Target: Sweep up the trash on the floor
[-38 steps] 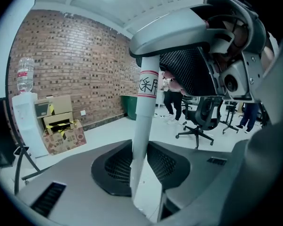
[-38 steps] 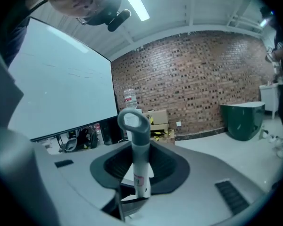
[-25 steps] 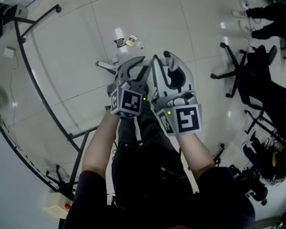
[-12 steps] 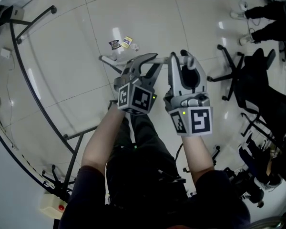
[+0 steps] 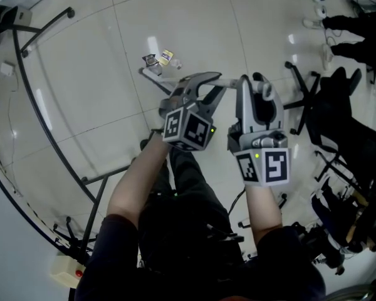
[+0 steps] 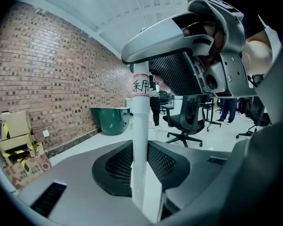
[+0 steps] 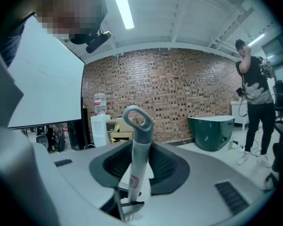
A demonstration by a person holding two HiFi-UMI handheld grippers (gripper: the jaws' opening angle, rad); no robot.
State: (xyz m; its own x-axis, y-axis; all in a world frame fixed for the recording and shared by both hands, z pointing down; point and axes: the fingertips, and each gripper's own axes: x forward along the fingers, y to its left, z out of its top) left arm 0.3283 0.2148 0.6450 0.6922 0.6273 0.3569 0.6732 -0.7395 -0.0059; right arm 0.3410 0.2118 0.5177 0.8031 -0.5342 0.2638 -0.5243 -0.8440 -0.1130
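**A:** So why does the person hold one stick with both tools?

**B:** Probably for leverage. The left gripper [image 6: 140, 154] is clamped on the white broom pole [image 6: 140, 112] partway along it, and the pole's red-banded label shows just past the pads. The right gripper [image 7: 136, 166] is clamped nearer the top, where the grey hanging loop [image 7: 137, 119] sticks out beyond its pads. It looks like one and the same pole, though no view shows it whole.

**A:** And the trash?

**B:** The trash [image 5: 161, 58] is a small cluster of wrappers on the floor [image 5: 194, 24], out on the open tiles ahead of both grippers. The pole's lower end [image 5: 151, 73] sits just beside it, on the near side.

**A:** Nothing gathered yet, then?

**B:** Judging from this, no: the scraps lie loose. A spaced two-point hold lets the upper grip steer while the lower one pushes, which suits a short stroke across the tiles.
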